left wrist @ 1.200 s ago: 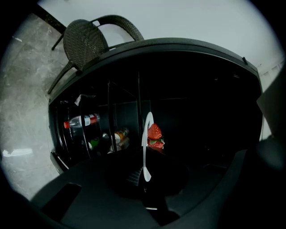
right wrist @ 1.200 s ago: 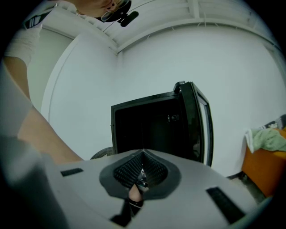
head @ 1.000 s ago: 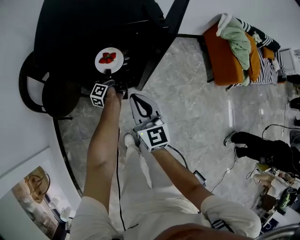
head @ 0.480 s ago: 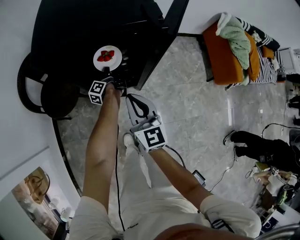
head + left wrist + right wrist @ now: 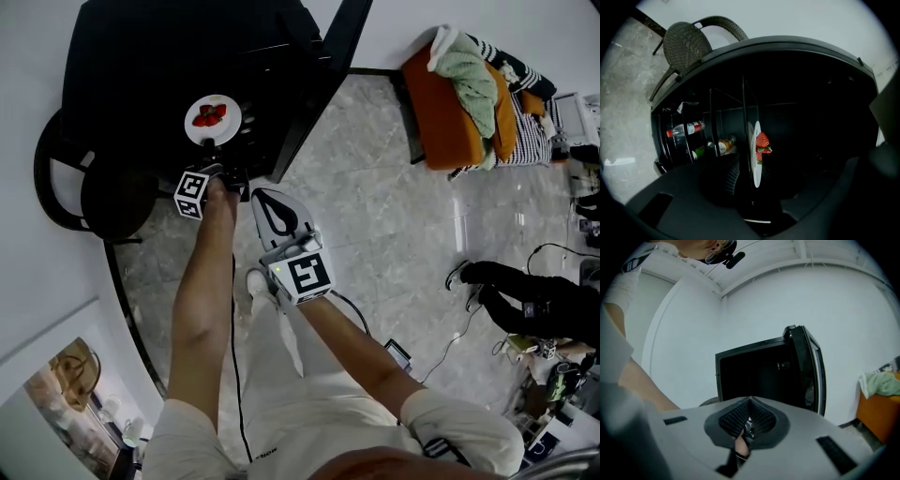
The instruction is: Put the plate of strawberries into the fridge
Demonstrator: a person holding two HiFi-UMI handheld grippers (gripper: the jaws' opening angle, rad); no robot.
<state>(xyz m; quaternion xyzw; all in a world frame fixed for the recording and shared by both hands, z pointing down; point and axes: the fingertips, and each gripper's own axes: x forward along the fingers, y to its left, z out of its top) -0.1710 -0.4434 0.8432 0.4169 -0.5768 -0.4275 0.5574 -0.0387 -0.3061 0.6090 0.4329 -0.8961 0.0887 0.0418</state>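
Plate in, only retreat left.
White plate of red strawberries sits in black fridge; my left gripper jaws just spread, rim loose between them; right gripper jaws together, empty.

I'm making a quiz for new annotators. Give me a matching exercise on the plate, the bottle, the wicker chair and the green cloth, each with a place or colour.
Things: A plate; B bottle; C wicker chair; D green cloth.
Descriptions: 1 draped over the orange seat; 2 red cap and label; 3 inside the fridge, bearing strawberries; 4 dark and woven, beside the fridge.
Pairs: A-3; B-2; C-4; D-1.
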